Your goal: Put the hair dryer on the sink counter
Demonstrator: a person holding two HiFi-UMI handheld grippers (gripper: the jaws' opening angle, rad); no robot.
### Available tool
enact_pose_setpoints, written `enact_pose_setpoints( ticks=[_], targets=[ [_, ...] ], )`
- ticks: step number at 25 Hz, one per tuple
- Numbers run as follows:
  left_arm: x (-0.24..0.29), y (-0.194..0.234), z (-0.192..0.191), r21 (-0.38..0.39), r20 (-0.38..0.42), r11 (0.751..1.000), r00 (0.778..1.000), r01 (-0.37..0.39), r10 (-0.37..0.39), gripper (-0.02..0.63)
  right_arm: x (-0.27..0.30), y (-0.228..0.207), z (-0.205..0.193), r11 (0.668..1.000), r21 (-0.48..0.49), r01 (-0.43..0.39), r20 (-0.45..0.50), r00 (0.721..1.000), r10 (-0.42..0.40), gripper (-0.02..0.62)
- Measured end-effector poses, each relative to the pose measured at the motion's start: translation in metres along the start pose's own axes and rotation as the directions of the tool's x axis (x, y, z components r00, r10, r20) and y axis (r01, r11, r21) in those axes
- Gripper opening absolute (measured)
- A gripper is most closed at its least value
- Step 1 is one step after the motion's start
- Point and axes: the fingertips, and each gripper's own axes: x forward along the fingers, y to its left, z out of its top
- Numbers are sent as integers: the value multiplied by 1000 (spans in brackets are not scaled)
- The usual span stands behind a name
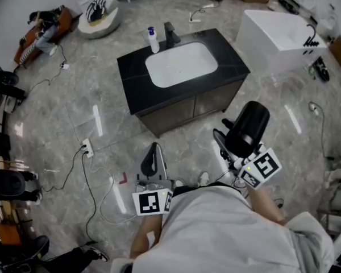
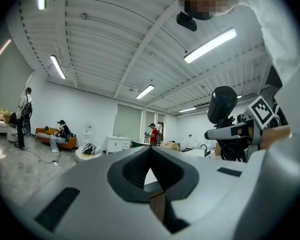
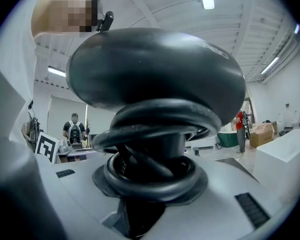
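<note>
The white basin (image 1: 182, 65) sits sunk in the black sink counter (image 1: 132, 75) at 12 o'clock from the person, and only its pale inner surface shows. A soap bottle (image 1: 153, 40) and a dark faucet (image 1: 170, 34) stand on the counter at the basin's 11 o'clock rim. A white bathtub (image 1: 273, 36) stands at 2 o'clock; what it holds cannot be made out. The hair dryer (image 1: 249, 127) is off the counter, over the grey floor (image 1: 102, 124) at the counter's 5 o'clock, upright in the right gripper (image 1: 232, 144). That gripper's fingers are clamped partway apart on the dryer's handle. The dryer is glossy black with a rounded, bulbous body, and its black cord (image 3: 155, 129) is looped in thick coils around the handle. The left gripper (image 1: 153, 155), at 7 o'clock of the dryer, has its fingers pressed together with nothing between them.
</note>
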Motion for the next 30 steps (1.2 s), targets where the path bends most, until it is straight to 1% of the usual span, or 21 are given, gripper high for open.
enact_pose_setpoints(
  ticks=[9,20,25,30],
  targets=[
    [-1,-5,-3,-4,-8,1000,1000,1,-1,2,-5,-1,-7,1000,10,-2,-17,1000,2,169],
    [5,-27,-8,-3,-21,1000,1000,9,-9,2,-21,-17,-11,1000,25,0,-20,1000,1,169],
    [11,-36,-4,1,-14,1000,1000,-5,5,2,-27,-27,-9,1000,23,-13,-16,1000,13,169],
    [12,-50,-7,9,-18,999,999,-31,31,2,-31,-38,-10,999,20,-49,-13,999,49,169]
  ],
)
